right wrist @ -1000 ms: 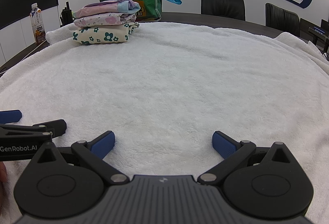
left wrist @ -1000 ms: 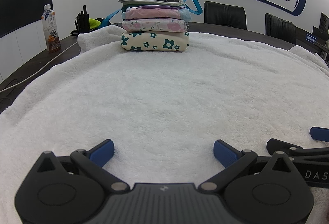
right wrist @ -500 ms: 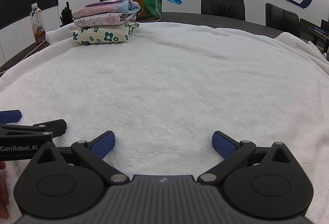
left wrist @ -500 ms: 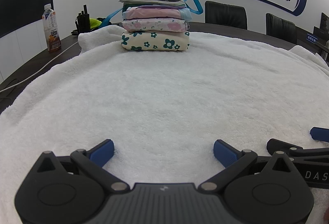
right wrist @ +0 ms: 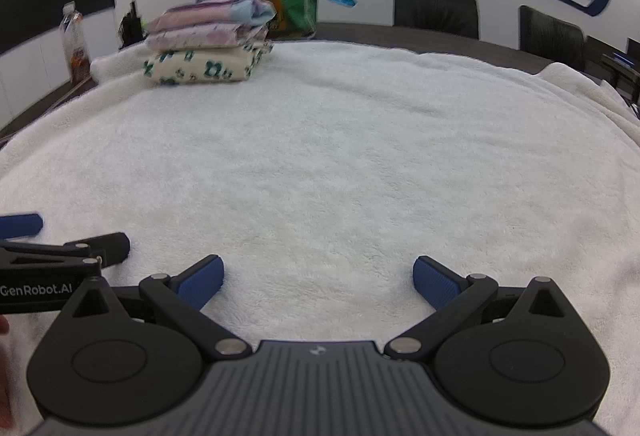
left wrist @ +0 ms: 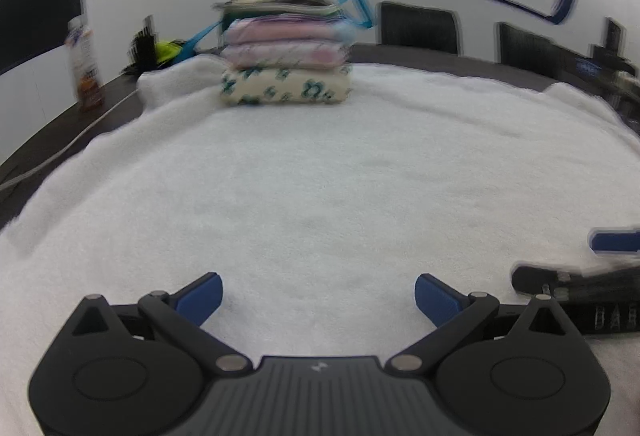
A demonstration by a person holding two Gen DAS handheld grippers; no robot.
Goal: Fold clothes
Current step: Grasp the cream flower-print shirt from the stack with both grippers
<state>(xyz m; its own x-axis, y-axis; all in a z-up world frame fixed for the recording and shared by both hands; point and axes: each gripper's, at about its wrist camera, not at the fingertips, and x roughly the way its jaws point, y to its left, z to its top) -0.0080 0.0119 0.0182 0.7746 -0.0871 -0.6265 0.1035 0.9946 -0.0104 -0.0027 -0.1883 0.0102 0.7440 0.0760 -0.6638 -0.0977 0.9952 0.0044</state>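
A stack of three folded clothes point(left wrist: 285, 62) sits at the far left of the white fleece blanket point(left wrist: 320, 176); it also shows in the right wrist view point(right wrist: 208, 44). The top one is pink and blue, the middle one pink floral, the bottom one cream with green flowers. My left gripper point(left wrist: 319, 296) is open and empty, low over the blanket's near part. My right gripper point(right wrist: 318, 280) is open and empty beside it. Each gripper's side shows in the other's view, the right one point(left wrist: 580, 278) and the left one point(right wrist: 60, 256). No unfolded garment is in view.
A green bag with blue handles point(right wrist: 296, 4) stands behind the stack. A drink bottle point(left wrist: 85, 66) and a cable lie on the dark table point(left wrist: 48, 140) at left. Black chairs point(left wrist: 418, 28) line the far wall.
Both views now blur and the scene has shifted slightly, so both grippers have begun to move. Both stay open and empty.
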